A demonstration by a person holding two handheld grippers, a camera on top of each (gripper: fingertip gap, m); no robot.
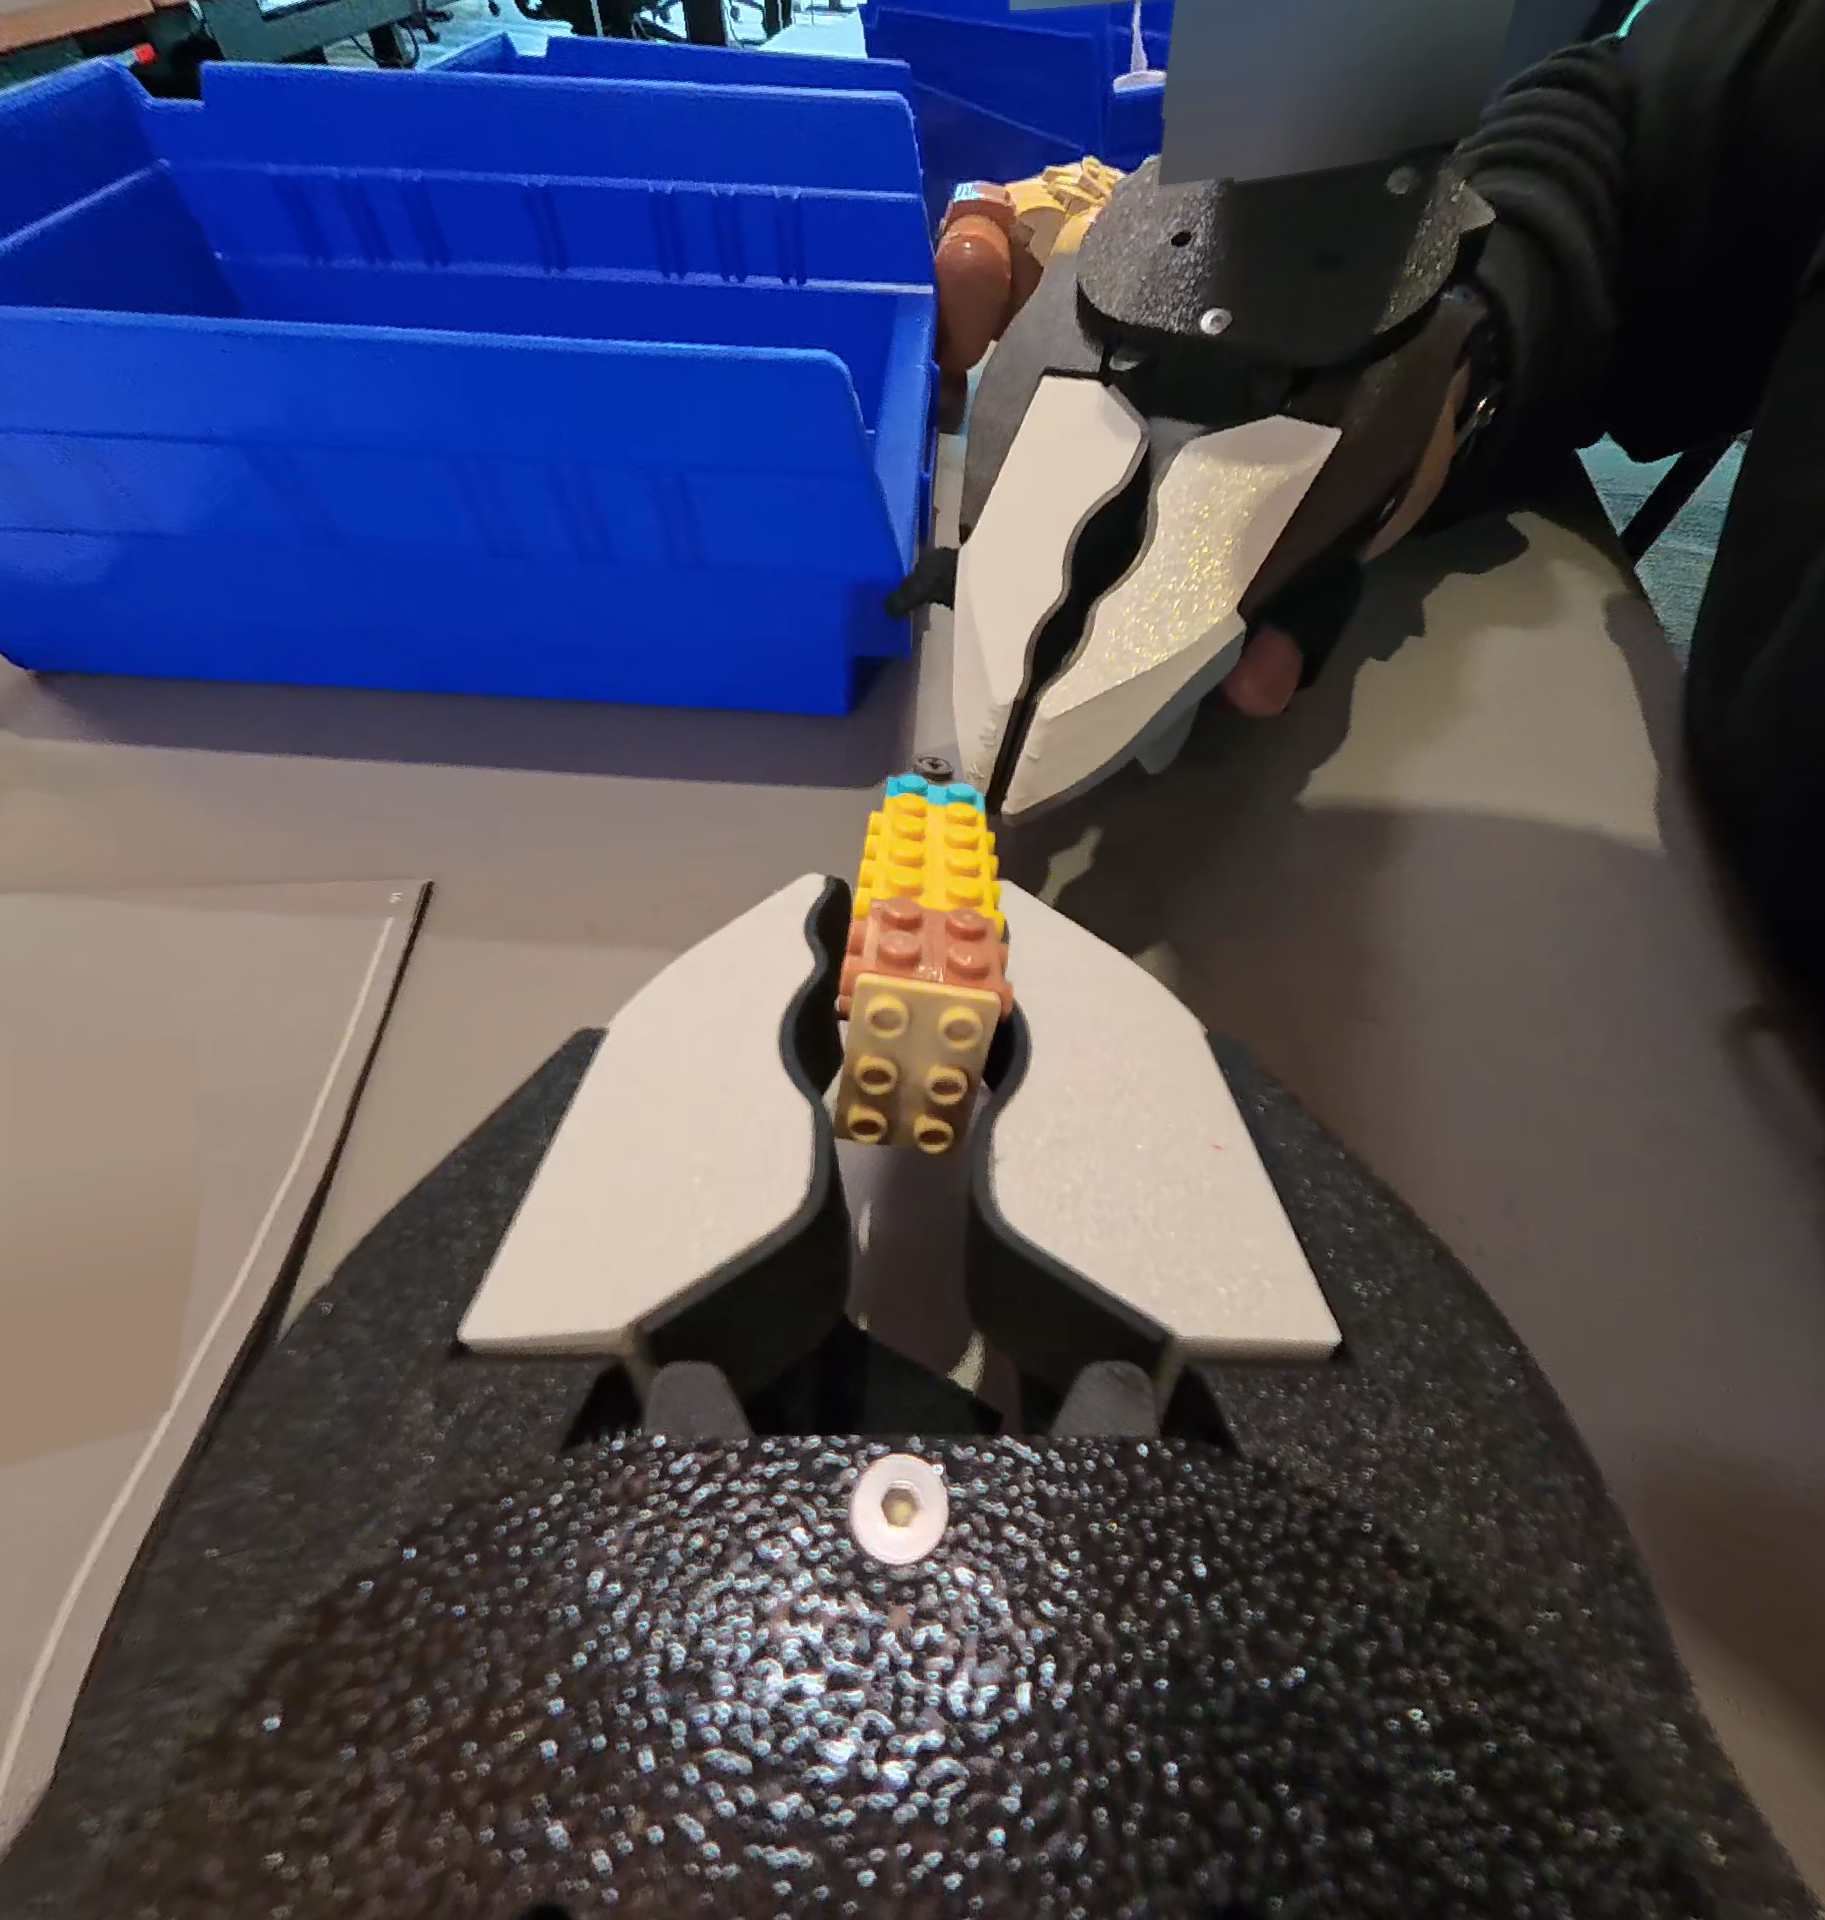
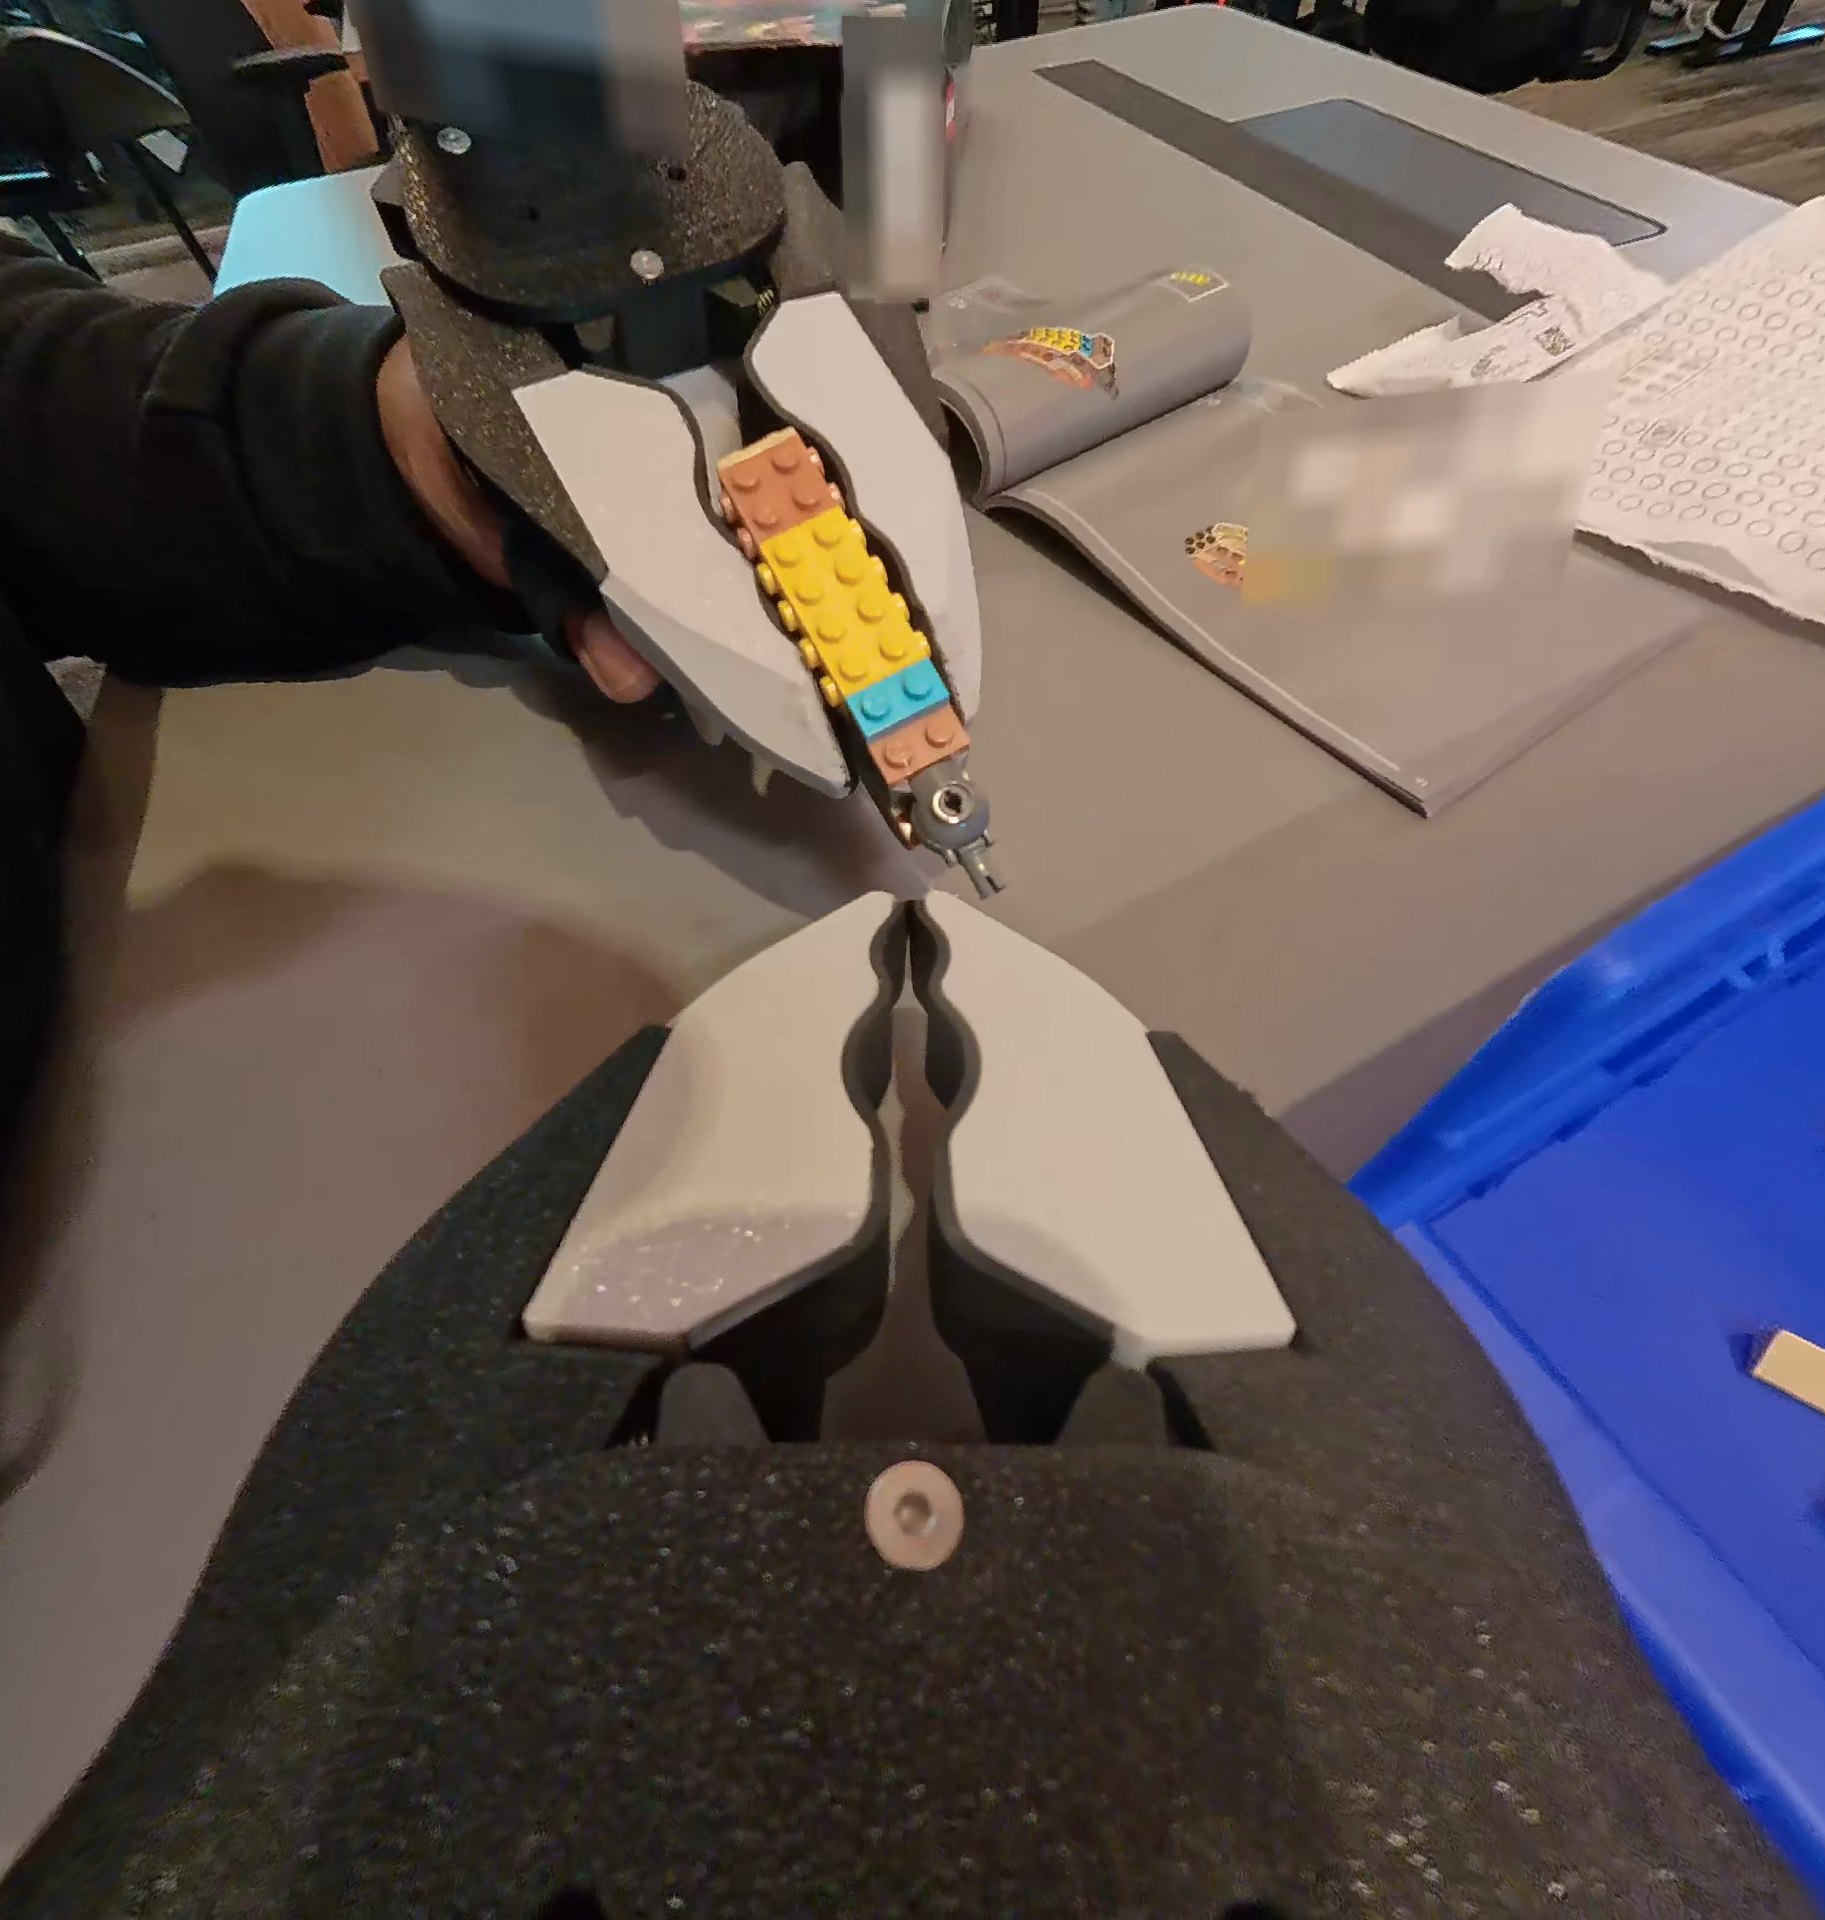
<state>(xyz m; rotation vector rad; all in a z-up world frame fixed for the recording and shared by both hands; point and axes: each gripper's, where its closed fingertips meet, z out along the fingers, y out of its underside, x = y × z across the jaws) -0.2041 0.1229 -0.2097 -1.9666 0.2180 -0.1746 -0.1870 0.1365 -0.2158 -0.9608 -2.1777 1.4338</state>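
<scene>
Blue bins point(image 1: 420, 436) beside tongs-held brick stack point(image 1: 929, 935)

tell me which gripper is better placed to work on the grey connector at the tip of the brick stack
Probably the right gripper: its shut, empty tips sit just short of the grey connector, while the left gripper is occupied clamping the brick stack.
</scene>
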